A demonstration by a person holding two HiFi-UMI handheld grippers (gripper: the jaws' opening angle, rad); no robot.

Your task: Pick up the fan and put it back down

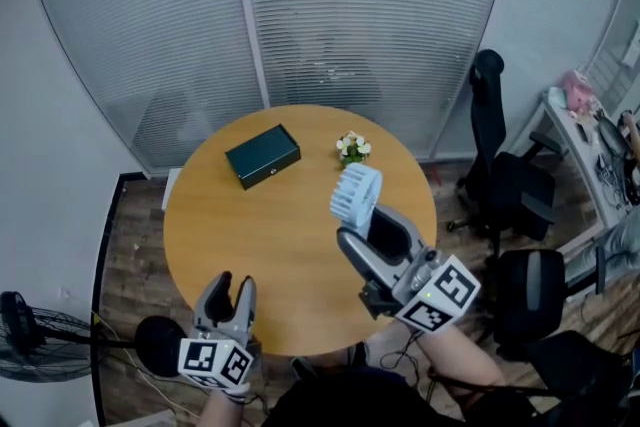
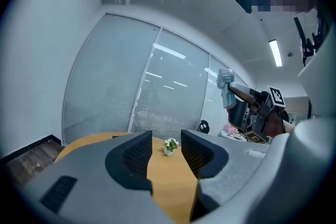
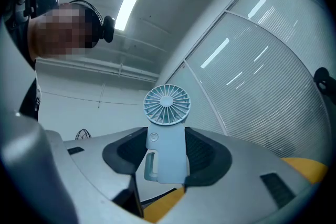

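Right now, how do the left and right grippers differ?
The right gripper is clamped on the handle of the pale blue fan; the left gripper is open and empty. The right gripper tilts up, holding the fan clear of the round table; the left gripper sits near level at the table's near edge. Both carry marker cubes.

Round wooden table point(image 1: 270, 245) before blind-covered glass walls point(image 1: 380, 5)

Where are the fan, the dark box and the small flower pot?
fan point(image 3: 167, 104): right gripper view, centre of its round grille.
dark box point(image 1: 263, 155): head view, middle of its lid.
small flower pot point(image 1: 352, 147): head view, on the blossoms.
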